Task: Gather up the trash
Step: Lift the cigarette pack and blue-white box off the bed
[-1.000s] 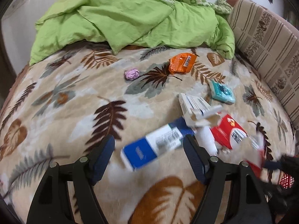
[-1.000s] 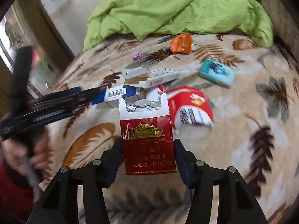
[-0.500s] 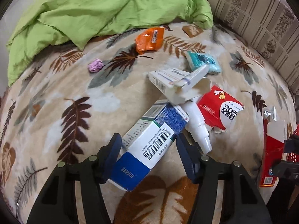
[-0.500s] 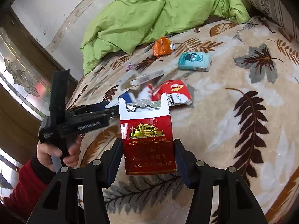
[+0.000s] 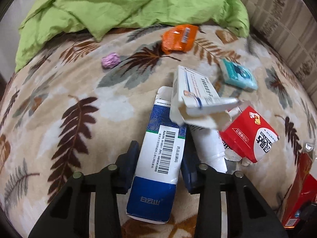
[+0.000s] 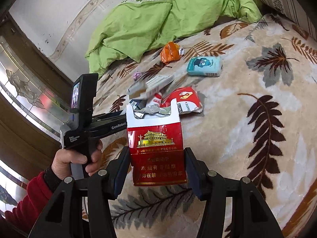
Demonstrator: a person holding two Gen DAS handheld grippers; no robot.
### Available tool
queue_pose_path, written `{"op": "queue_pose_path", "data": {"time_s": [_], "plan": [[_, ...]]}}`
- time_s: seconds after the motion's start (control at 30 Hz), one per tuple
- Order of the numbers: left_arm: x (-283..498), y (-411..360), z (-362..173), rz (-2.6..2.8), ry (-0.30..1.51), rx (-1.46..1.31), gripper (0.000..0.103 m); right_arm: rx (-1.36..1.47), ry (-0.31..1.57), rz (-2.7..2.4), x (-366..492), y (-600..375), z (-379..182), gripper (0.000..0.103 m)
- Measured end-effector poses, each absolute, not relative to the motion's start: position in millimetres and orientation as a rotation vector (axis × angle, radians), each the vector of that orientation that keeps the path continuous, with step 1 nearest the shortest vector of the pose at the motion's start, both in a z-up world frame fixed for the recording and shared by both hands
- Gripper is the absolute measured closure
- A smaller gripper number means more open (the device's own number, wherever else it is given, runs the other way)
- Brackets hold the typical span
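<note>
Trash is seen scattered over a leaf-patterned blanket [image 5: 65, 91] on a bed. In the left wrist view, a blue and white carton [image 5: 158, 154] lies lengthwise between the fingers of the left hand-held gripper [image 5: 159, 158], whose jaws have just been closing; both pads are now pressed against the carton's sides, so it is grasped. A white tube [image 5: 210, 146] lies just beside the carton, under the torn flap of a white box [image 5: 190, 93] that rests across both. A red and white packet [image 5: 251, 132] is touching the tube on its other side. Farther off, a teal pack [image 5: 238, 75], an orange wrapper [image 5: 179, 37] and a crumpled purple wrapper [image 5: 111, 60] are spread apart on the blanket, with a green duvet [image 5: 122, 6] heaped behind them. A red edge is visible at the lower right corner.

In the right wrist view, a red cigarette pack [image 6: 156, 148] is held upright in the right hand-held gripper [image 6: 157, 166], clenched by both pads, its open top showing crumpled foil. Behind it, the left hand-held gripper [image 6: 99, 123] is seen reaching into the pile, gripped by a hand [image 6: 73, 160] in a red sleeve [image 6: 25, 204]. The white box [image 6: 156, 83], the red and white packet [image 6: 186, 99], the teal pack [image 6: 205, 65], the orange wrapper [image 6: 170, 52] and the purple wrapper [image 6: 138, 75] lie on the blanket beyond.
</note>
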State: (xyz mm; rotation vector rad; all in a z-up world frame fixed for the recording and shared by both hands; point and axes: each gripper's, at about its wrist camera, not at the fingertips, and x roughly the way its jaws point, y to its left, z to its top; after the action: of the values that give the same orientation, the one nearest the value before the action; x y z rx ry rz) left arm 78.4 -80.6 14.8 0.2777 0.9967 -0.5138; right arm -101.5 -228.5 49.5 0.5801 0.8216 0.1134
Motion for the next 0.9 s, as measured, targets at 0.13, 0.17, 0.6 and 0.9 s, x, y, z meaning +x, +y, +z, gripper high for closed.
{"op": "queue_pose_path", "data": {"time_s": [0.13, 0.17, 0.6, 0.9], "plan": [[64.2, -63.5, 21.6, -0.496, 1.017, 0.222, 0.065, 0.577, 0.817, 0.106, -102.0, -228.3, 50.0, 0.045], [57.6, -56.5, 24.0, -0.495, 1.021, 0.198, 0.065, 0.573, 0.816, 0.105, -102.4, -227.9, 50.5, 0.045], [-62.4, -9.8, 53.7, -0.387, 0.907, 0.036, 0.065, 0.406, 0.754, 0.034, -118.6, -205.9, 69.6, 0.045], [-98.7, -4.7, 61.7, -0.287, 0.77, 0.1, 0.065, 0.264, 0.695, 0.054, -147.6, -171.0, 83.3, 0.045]]}}
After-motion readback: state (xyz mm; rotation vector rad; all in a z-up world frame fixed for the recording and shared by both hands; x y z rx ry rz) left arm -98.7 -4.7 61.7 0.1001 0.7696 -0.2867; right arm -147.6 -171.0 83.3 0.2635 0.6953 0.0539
